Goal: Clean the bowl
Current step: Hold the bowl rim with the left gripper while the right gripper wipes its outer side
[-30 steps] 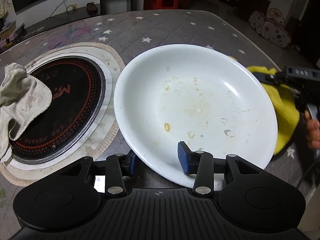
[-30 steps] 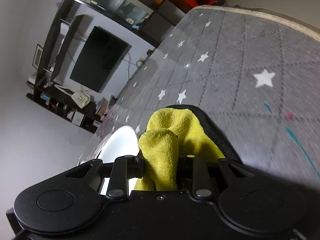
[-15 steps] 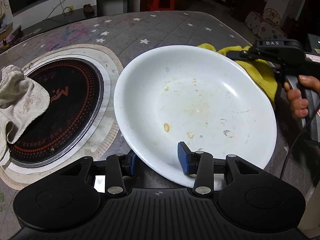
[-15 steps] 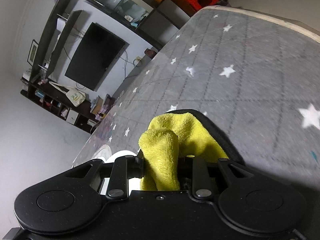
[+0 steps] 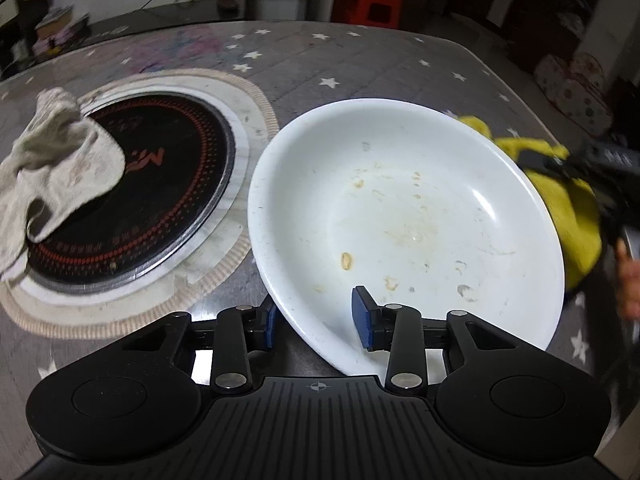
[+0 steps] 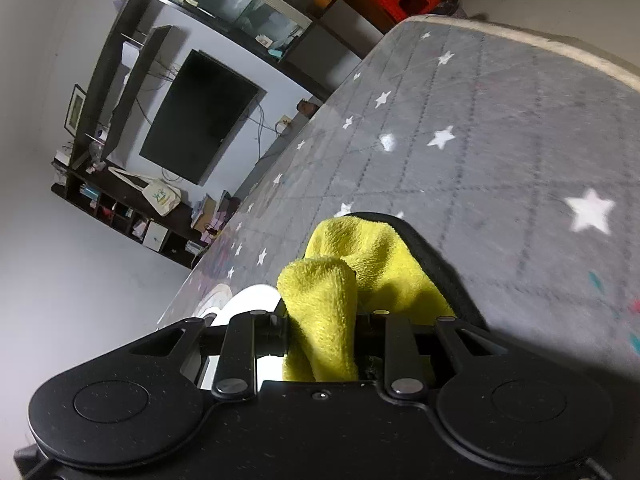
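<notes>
A wide white bowl [image 5: 404, 216] with brown food smears sits on the grey star-patterned table. My left gripper [image 5: 316, 320] straddles its near rim, one blue pad [image 5: 362, 316] inside and the other below the rim; a gap shows, so it looks open. My right gripper [image 6: 322, 320] is shut on a yellow cloth [image 6: 320, 312]. In the left wrist view that cloth [image 5: 572, 216] hangs just beyond the bowl's right rim, held by the right gripper [image 5: 600, 160]. A sliver of the bowl [image 6: 248, 300] shows in the right wrist view.
A round black induction hob [image 5: 132, 188] on a beige mat lies left of the bowl, with a grubby white rag [image 5: 52, 176] draped on its left side. The table edge [image 6: 520, 36] is beyond. A red stool [image 5: 374, 0] stands behind the table.
The right gripper with the yellow cloth rose beside the bowl's right rim, then shifted back to the right. The left gripper and bowl tilted slightly; the view pulled back a little.
</notes>
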Demonstrator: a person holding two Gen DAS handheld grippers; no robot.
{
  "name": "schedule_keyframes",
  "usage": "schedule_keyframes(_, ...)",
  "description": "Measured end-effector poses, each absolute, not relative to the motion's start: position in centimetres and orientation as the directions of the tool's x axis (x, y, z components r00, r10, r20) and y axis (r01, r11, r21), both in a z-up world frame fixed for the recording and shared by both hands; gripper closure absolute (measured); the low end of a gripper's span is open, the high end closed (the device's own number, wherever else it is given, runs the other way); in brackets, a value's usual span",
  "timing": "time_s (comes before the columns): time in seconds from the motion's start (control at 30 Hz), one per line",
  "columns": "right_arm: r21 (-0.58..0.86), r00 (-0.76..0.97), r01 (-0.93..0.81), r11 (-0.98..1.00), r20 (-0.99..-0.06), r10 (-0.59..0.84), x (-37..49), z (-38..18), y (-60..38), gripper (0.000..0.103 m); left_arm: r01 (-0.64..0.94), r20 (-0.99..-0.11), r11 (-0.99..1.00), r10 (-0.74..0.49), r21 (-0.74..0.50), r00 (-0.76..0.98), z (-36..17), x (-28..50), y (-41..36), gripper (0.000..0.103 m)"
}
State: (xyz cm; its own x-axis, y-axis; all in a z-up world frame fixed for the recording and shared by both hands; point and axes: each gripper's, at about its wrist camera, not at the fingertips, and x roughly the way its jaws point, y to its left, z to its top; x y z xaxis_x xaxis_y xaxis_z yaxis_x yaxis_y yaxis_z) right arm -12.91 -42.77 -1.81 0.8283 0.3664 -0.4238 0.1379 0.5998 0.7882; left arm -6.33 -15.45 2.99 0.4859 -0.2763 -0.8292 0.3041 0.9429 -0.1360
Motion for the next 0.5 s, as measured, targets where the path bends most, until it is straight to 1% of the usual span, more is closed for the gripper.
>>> schedule_keyframes(0.2, 0.795, 0.842, 0.104, 0.597, -0.39, 0.373, -15.4, -1.2, -42.7, 0.075, 0.255, -0.831, 0.954, -0.267, -0.157, 0.489, 3.1, -7.0, -15.6, 0.069)
schedule_keyframes(0.33, 0.775, 0.842, 0.08, 0.627, -0.39, 0.374, -16.8, -1.0, -41.9, 0.075, 0.226, -0.83, 0.958, -0.268, -0.176, 0.489, 3.2, -7.8, -15.6, 0.069)
schedule_keyframes(0.5, 0.787, 0.84, 0.064, 0.613, -0.374, 0.393, -18.4, -1.3, -41.5, 0.075, 0.221, -0.83, 0.957, -0.273, -0.185, 0.487, 3.2, -8.4, -15.6, 0.07)
